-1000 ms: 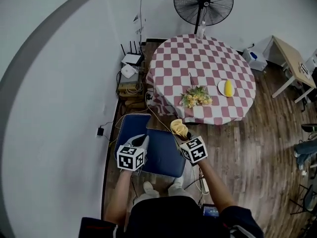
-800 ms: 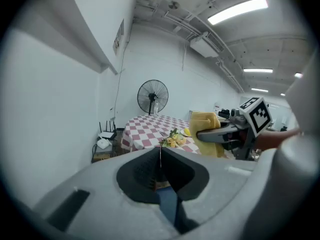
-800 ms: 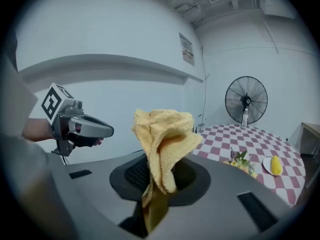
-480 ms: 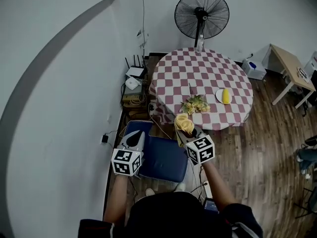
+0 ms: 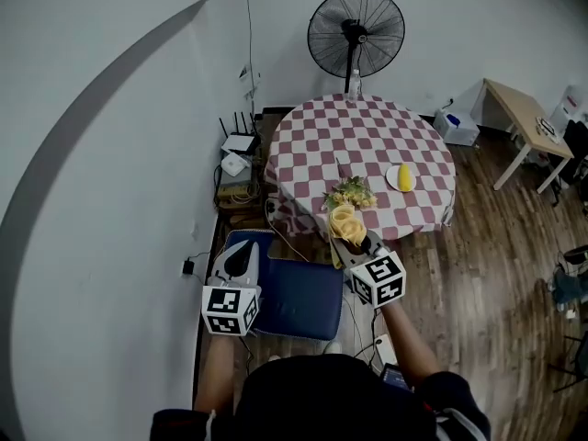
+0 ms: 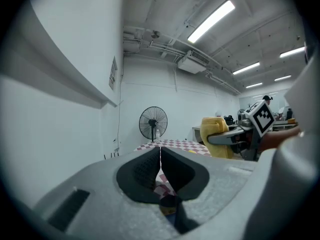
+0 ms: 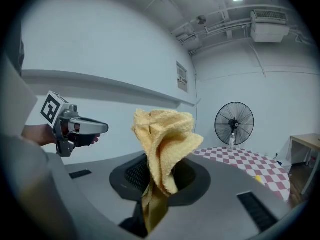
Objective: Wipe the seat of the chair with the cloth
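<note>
My right tool (image 5: 356, 243) clamps a bunched yellow cloth (image 5: 344, 220), held up over the far edge of the blue chair seat (image 5: 299, 297), near the checked table (image 5: 367, 145). My left tool (image 5: 244, 255) is clenched on nothing. Because the cloth is so wadded, I judge the tool itself might scrape the seat, or the cloth could slip free.

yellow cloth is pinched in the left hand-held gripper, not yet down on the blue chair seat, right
Not quite: the yellow cloth is pinched in the right hand-held gripper, not the left. The right gripper view shows it bunched between those jaws, while the left hand-held gripper is shut on nothing. The rest holds: the cloth is not yet down on the blue chair seat.
</note>
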`<state>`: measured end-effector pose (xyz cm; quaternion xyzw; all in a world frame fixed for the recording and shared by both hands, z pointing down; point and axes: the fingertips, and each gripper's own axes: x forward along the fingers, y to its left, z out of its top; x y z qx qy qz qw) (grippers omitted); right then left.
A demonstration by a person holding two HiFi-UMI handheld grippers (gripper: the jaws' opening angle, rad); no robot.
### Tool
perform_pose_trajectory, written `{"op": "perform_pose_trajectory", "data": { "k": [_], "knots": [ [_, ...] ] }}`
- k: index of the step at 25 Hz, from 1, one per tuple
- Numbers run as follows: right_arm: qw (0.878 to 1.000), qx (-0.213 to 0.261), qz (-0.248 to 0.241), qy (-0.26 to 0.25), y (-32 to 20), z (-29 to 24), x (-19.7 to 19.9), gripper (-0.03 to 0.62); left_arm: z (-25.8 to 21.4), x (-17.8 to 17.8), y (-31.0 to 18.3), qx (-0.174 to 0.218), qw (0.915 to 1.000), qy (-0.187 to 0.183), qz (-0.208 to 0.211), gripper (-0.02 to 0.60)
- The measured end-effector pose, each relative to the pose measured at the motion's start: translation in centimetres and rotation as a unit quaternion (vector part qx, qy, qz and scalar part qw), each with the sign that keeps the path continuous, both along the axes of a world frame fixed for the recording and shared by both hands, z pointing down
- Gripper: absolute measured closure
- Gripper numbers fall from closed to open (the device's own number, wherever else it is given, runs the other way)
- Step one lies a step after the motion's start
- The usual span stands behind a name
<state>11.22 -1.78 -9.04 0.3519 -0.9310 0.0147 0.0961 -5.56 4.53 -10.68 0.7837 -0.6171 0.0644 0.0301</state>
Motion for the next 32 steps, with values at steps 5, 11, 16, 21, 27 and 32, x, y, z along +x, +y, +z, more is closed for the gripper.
{"op": "perform_pose_trajectory", "data": {
  "k": [5, 11, 16, 21, 27, 32],
  "knots": [
    [1.0, 0.01, 0.022, -0.019, 0.5, -0.1, 1.4, 0.533, 0.3, 0.2, 0.7, -0.002, 1.0, 0.0, 0.004, 0.561],
    [0.999, 0.006, 0.04, -0.027, 0.9, 0.5, 2.9, 0.533, -0.1, -0.2, 0.8, 0.01, 0.9999, -0.013, -0.005, 0.561],
    [0.998, 0.017, 0.05, -0.028, 0.9, -0.1, 3.5, 0.533, -1.5, 0.2, 0.8, 0.038, 0.9991, -0.017, -0.008, 0.561],
    [0.998, 0.022, 0.057, -0.034, 0.9, -0.6, 3.9, 0.533, -1.8, 1.0, 1.1, 0.041, 0.9987, -0.031, -0.001, 0.561],
    [0.997, 0.026, 0.064, -0.03, 1.3, -0.5, 4.9, 0.533, -1.6, 1.5, 1.7, 0.041, 0.9986, -0.033, -0.003, 0.561],
    [0.997, 0.033, 0.066, -0.027, 1.6, -0.9, 5.3, 0.534, -1.7, 2.1, 1.9, 0.043, 0.9987, -0.026, 0.0, 0.561]
  ]
}}
